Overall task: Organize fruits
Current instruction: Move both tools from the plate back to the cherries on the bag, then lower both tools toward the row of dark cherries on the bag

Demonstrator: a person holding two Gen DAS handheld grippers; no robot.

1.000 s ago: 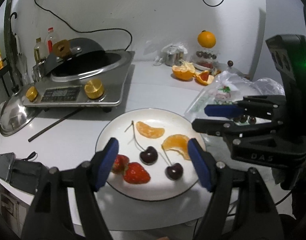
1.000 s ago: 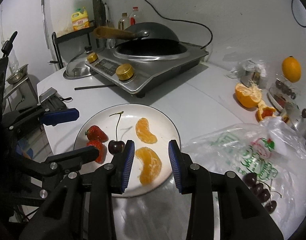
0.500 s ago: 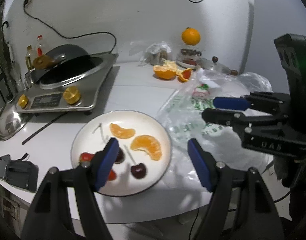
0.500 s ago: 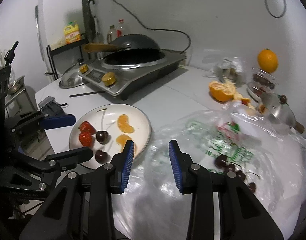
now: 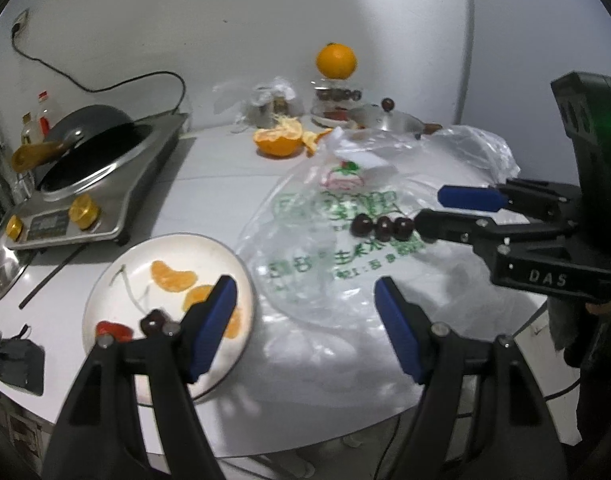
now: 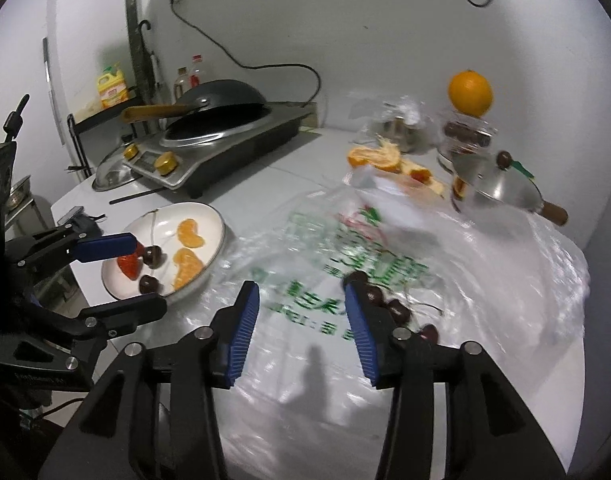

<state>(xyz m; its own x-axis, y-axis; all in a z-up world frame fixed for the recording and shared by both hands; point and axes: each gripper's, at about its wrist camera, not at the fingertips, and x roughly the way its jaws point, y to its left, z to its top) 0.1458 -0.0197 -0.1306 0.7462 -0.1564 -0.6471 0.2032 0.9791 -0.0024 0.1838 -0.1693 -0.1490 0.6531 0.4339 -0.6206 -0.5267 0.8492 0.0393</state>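
A white plate holds two orange segments, strawberries and dark cherries. To its right a clear printed plastic bag lies flat with several cherries on it. My left gripper is open and empty, hovering over the gap between plate and bag. My right gripper hangs over the bag with its jaws opening and nothing between them; its right finger partly hides the cherries.
An induction cooker with a wok stands at the back left. A halved orange with peel, a whole orange on a jar and a steel lid sit at the back. A black device lies by the table's front edge.
Both grippers have swung right, from over the plate to over the bag. The right gripper's jaws have spread wider. The cherries on the bag have come into view.
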